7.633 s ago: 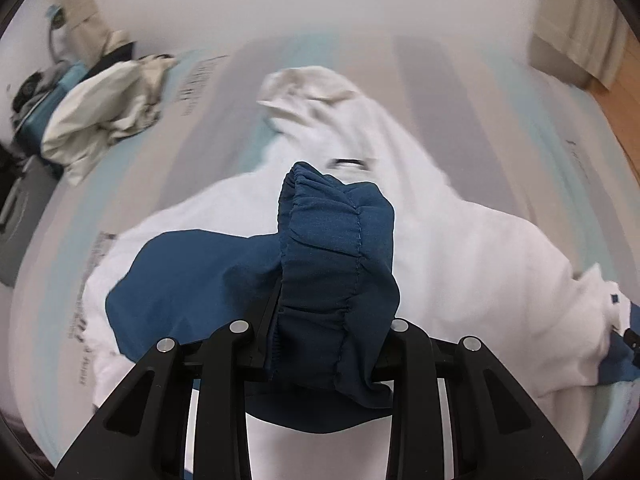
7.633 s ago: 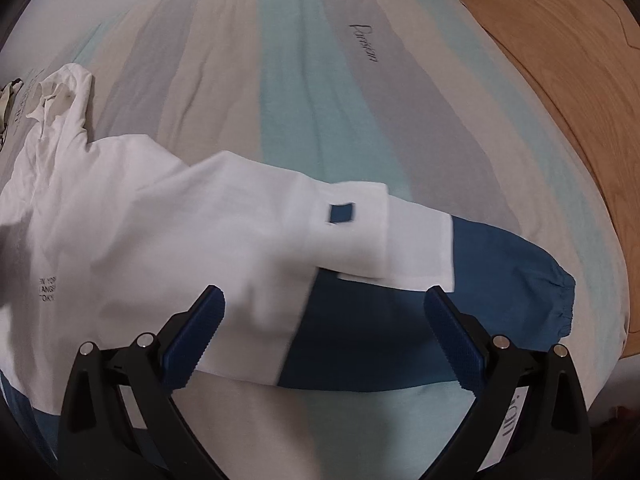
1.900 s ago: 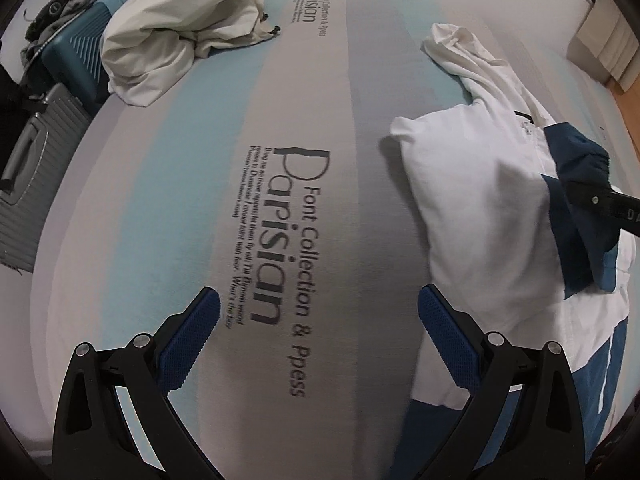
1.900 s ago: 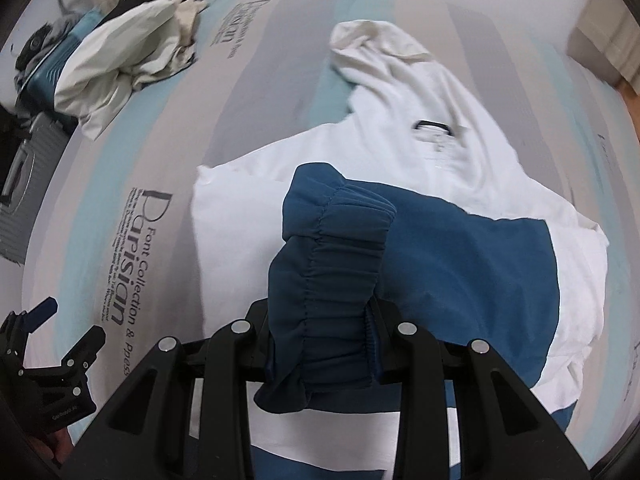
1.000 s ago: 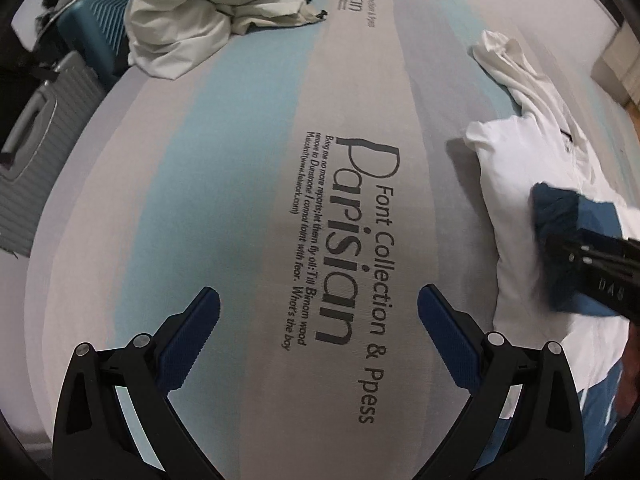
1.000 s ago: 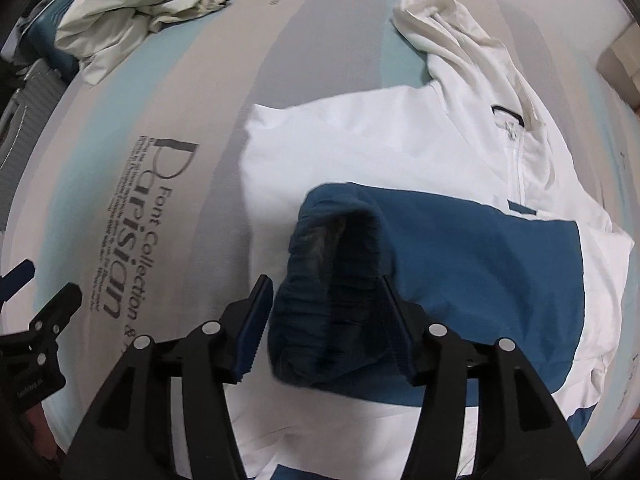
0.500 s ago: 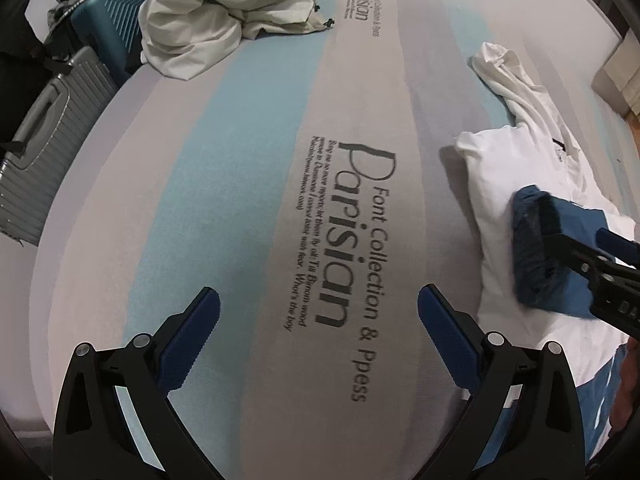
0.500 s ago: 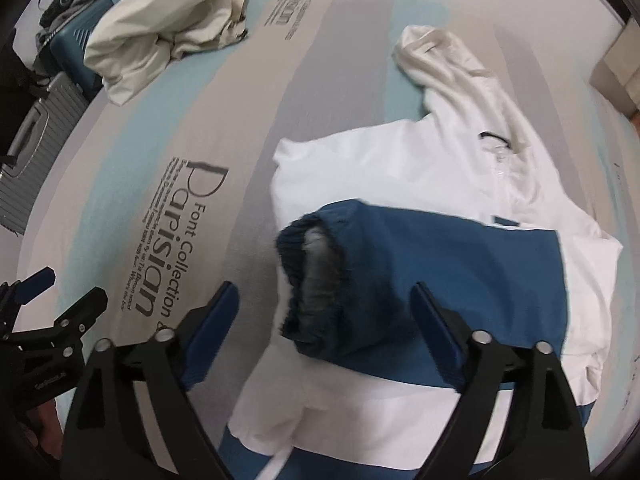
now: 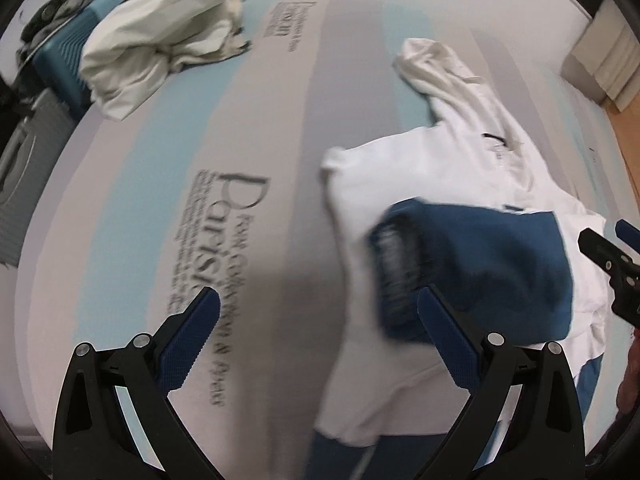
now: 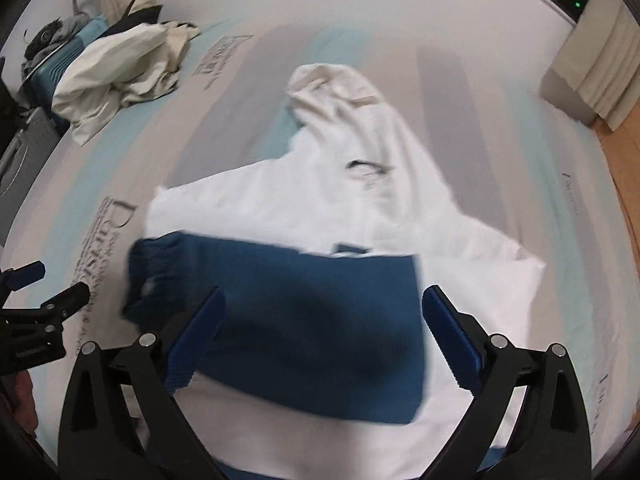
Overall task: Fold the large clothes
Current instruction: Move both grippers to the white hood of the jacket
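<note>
Both claws are wide open and hold nothing: the right claw (image 10: 322,330) hangs over the blue sleeve (image 10: 304,304), which lies folded across the white hoodie (image 10: 344,200) on the bed (image 10: 500,92), while the left claw (image 9: 318,336) hangs over bare bedding with the hoodie's edge running between its fingers. The risk I see from here is the sleeve. Its gathered cuff (image 10: 150,268) sits bunched and slightly raised at the body's left edge, so it could slide off or spring open if the next grasp drags the cloth under it. A pinch at the hem may also catch one layer only and pull the stacked sleeves askew. Both views are smeared by motion, so where the edges lie is uncertain. The left view alone shows the blue hem band (image 9: 332,456) at the hoodie's near end and the cuff's open mouth. The right view alone shows the whole body, hood (image 10: 332,84) to fold, and its right side. A second pile of pale clothes (image 9: 160,40) lies well apart at the bed's far left corner.
</note>
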The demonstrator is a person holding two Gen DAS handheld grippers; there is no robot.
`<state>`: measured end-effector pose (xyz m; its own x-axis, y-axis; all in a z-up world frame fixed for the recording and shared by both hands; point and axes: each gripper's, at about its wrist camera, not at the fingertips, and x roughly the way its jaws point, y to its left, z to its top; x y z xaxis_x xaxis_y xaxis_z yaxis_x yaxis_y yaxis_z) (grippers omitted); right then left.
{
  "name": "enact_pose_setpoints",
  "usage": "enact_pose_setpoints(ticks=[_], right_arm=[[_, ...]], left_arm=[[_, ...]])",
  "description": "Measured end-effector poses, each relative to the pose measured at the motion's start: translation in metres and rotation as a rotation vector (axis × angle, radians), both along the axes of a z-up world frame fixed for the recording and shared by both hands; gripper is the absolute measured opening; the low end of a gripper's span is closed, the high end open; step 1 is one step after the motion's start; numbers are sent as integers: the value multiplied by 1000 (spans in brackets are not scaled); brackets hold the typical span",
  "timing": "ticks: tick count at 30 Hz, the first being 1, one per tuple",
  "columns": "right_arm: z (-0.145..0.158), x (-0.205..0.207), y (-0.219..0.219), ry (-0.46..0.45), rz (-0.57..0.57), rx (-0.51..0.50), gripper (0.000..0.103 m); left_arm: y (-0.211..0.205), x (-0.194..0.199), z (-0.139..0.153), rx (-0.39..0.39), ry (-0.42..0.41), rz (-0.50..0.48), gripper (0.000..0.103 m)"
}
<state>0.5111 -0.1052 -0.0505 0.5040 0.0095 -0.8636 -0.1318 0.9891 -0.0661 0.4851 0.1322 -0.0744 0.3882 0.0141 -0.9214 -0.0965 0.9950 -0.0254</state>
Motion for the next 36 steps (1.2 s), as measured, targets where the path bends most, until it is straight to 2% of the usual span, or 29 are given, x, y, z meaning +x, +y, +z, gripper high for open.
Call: enact_pose_setpoints(ticks=[4,8,11,14,19,29,33,36], right_arm=[[16,18,-48,-13,-3,0,94],[25,43,-75,-24,39,-22,94],[26,64,-91,-36,60,-35,94],[27,83,-105,-41,61,6,94],[28,119,-112,-60,97,53,94],[-9,201,-102,-24,260,118,94],[-28,234,-104,18,289,192,94],[-41,259,-104,46,309,220,87]], left_arm=[[-34,26,15,-17,4,1,97],[-59,54,29,-29,-15,6,97],[-79,79,29,-28,-12,-41,97],[-96,100,26,-1,-17,-76,97],[-115,142,11,-4,-9,-136,97],[-124,236,-18,-70,0,-150,97],[-121,268,-35,-88,21,-155,97],[-119,290,-50,-94,33,-152,97]])
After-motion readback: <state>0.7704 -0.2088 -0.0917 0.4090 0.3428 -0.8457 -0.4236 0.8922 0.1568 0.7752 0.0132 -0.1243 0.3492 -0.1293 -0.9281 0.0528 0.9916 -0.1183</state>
